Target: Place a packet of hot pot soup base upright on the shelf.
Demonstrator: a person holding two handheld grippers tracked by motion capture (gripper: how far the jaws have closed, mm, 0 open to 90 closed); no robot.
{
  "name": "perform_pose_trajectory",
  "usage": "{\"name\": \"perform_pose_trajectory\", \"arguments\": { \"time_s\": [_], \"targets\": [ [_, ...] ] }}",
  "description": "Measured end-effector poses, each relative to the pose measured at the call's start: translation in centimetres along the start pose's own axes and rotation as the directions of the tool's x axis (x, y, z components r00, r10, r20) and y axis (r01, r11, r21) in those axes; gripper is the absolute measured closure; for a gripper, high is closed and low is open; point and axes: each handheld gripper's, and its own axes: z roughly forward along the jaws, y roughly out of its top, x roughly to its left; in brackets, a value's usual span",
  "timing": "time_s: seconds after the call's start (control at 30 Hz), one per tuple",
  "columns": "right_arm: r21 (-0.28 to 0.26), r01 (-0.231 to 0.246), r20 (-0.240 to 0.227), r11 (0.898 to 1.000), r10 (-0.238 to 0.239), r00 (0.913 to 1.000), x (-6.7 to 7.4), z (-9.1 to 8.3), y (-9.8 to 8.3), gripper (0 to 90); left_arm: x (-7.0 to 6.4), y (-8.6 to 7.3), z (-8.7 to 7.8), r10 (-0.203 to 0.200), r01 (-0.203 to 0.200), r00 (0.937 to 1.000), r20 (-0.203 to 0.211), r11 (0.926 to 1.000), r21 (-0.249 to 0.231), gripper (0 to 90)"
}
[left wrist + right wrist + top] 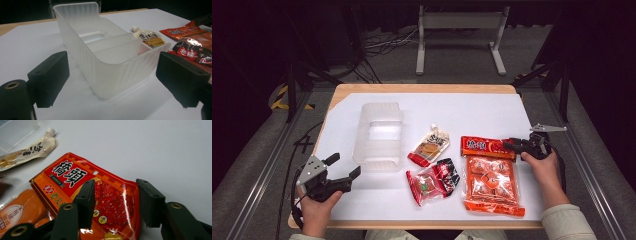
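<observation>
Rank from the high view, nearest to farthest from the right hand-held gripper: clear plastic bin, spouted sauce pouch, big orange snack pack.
Measured from the right hand-held gripper:
1. Big orange snack pack: its top right corner lies right at the jaws.
2. Spouted sauce pouch: mid-table, to the left of the pack.
3. Clear plastic bin: farthest, left of the pouch, nearer the left hand-held gripper.

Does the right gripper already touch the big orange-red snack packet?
Cannot tell. In the right gripper view, the right gripper has its black jaws either side of the big orange-red snack packet's corner, but no contact or gap shows plainly.
</observation>
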Motion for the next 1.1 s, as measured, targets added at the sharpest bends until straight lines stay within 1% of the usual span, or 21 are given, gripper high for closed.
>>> {"name": "perform_pose_trajectory", "arguments": {
  "time_s": [0.07,0.1,0.17,0.2,0.3,0.4,0.47,0.5,0.53,0.57,0.6,0.67,0.7,0.77,0.8,0.87,0.9,0.97,1.1],
  "targets": [
    [0.007,0.006,0.001,1.0,-0.006,1.0,0.0,0.0,0.0,58.2,0.0,0.0,0.0,0.0,0.0,1.0,-0.001,1.0,0.0,12.5],
    [0.019,0.012,-0.002,1.0,-0.011,0.9999,0.0,0.1,0.0,58.7,0.0,0.0,0.0,0.0,0.0,1.0,-0.001,1.0,0.0,12.5],
    [0.057,0.019,0.026,0.998,-0.02,0.9995,0.1,0.4,-0.1,60.5,0.0,0.0,-0.1,-0.001,0.001,1.0,-0.003,1.0,-0.001,12.5],
    [0.069,0.025,0.032,0.997,-0.027,0.9991,0.0,0.6,-0.2,61.3,0.0,0.0,-0.1,-0.001,0.001,1.0,-0.003,1.0,0.0,12.5],
    [0.071,0.034,0.039,0.997,-0.037,0.9986,0.0,0.6,-0.1,65.5,0.0,-0.1,-0.1,0.0,0.0,1.0,-0.005,1.0,0.002,12.5],
    [0.08,0.04,0.071,0.996,-0.046,0.9964,0.2,0.6,-0.1,73.0,0.0,-0.1,-0.2,-0.001,0.001,1.0,-0.006,1.0,0.003,12.5],
    [0.085,0.055,0.099,0.995,-0.064,0.9931,0.4,0.7,-0.1,78.1,0.1,-0.1,-0.2,-0.002,0.002,1.0,-0.006,1.0,0.003,12.5],
    [0.091,0.066,0.119,0.994,-0.076,0.99,0.5,0.7,0.0,81.2,0.1,-0.1,-0.2,-0.003,0.003,1.0,-0.007,1.0,0.0,12.5],
    [0.092,0.07,0.127,0.993,-0.081,0.9885,0.6,0.7,0.0,83.4,0.1,-0.1,-0.2,-0.004,0.004,1.0,-0.007,1.0,0.001,12.5],
    [0.091,0.073,0.135,0.993,-0.085,0.9872,0.6,0.7,0.0,85.7,0.1,-0.1,-0.3,-0.005,0.005,1.0,-0.008,1.0,-0.001,12.5],
    [0.091,0.073,0.135,0.993,-0.085,0.9872,0.6,0.7,0.0,85.7,0.1,-0.1,-0.3,-0.005,0.005,1.0,-0.008,1.0,-0.001,12.5],
    [0.09,0.084,0.15,0.992,-0.097,0.984,0.8,0.7,-0.1,89.2,0.1,-0.1,-0.3,-0.006,0.006,1.0,-0.006,1.0,0.0,12.5],
    [0.088,0.106,0.172,0.99,-0.12,0.9777,1.1,0.7,0.0,90.0,0.1,0.0,-0.3,-0.008,0.008,1.0,-0.006,1.0,-0.003,12.5],
    [0.082,0.123,0.184,0.989,-0.136,0.9734,1.3,0.7,0.0,90.0,0.0,0.0,-0.3,-0.009,0.009,0.9999,-0.006,0.9999,-0.006,12.5],
    [0.082,0.123,0.184,0.989,-0.136,0.9734,1.3,0.7,0.0,90.0,0.0,0.1,-0.3,-0.006,0.006,1.0,-0.005,1.0,-0.007,12.5],
    [0.054,0.108,0.185,0.993,-0.116,0.9758,1.4,0.4,0.1,90.0,-0.1,0.2,-0.3,-0.004,0.004,1.0,-0.006,1.0,-0.008,12.5],
    [0.049,0.106,0.186,0.993,-0.114,0.976,1.4,0.3,0.2,90.0,-0.2,0.2,-0.3,-0.004,0.004,1.0,-0.006,0.9999,-0.01,12.5],
    [0.042,0.115,0.189,0.992,-0.121,0.9746,1.6,0.1,0.3,90.0,-0.3,0.4,-0.3,-0.005,0.005,1.0,0.0,0.9999,-0.016,12.5],
    [0.018,0.1,0.168,0.995,-0.101,0.9805,1.6,-0.6,0.5,90.0,-1.0,1.1,-0.4,0.009,-0.009,0.9998,0.016,0.9997,-0.025,12.5]
  ]
}}
